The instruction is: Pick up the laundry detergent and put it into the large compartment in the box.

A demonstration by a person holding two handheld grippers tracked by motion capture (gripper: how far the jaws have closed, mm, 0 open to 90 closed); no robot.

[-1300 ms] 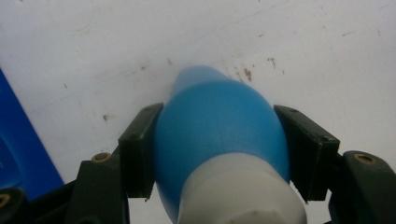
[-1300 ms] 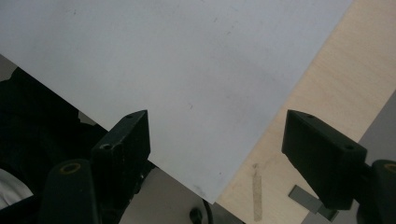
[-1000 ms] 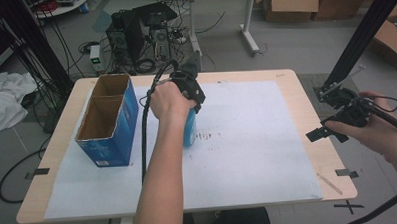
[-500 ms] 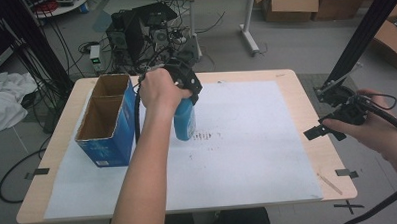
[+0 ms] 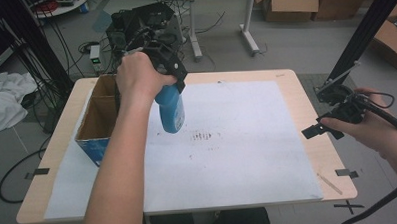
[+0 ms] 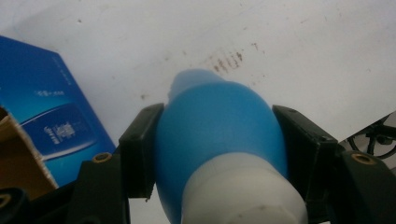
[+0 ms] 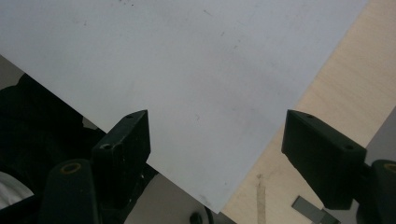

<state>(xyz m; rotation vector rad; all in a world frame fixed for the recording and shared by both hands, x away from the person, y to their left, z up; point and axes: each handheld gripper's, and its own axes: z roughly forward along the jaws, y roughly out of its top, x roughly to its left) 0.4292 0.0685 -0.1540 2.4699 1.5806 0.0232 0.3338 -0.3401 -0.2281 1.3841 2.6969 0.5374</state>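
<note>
1. The left gripper pinched a blue bottle between its two jaws, gripping the body just below the white cap; the bottle hung base-down, clear of the white sheet, just beside the open cardboard box.

2. In the left gripper view both black pads pressed flush on the bottle's widest part, one on each side; the hold looked centred, though the blur so close to the lens made it hard to tell how firm it was.

3. The step in hand was judged to be carrying the bottle across to the box and lowering it into a compartment; the box's blue wall lay close at the left of that view.

4. To do it well: keep the bottle upright and the squeeze steady, since the rounded plastic could slip; lift the base above the box rim before moving sideways; centre it over one compartment, clear of the cardboard divider; lower until it is supported, then release.

5. The right gripper stood with its jaws spread wide and nothing between them, held over the right edge of the wooden table; it was well apart from the bottle and best kept there.
</note>
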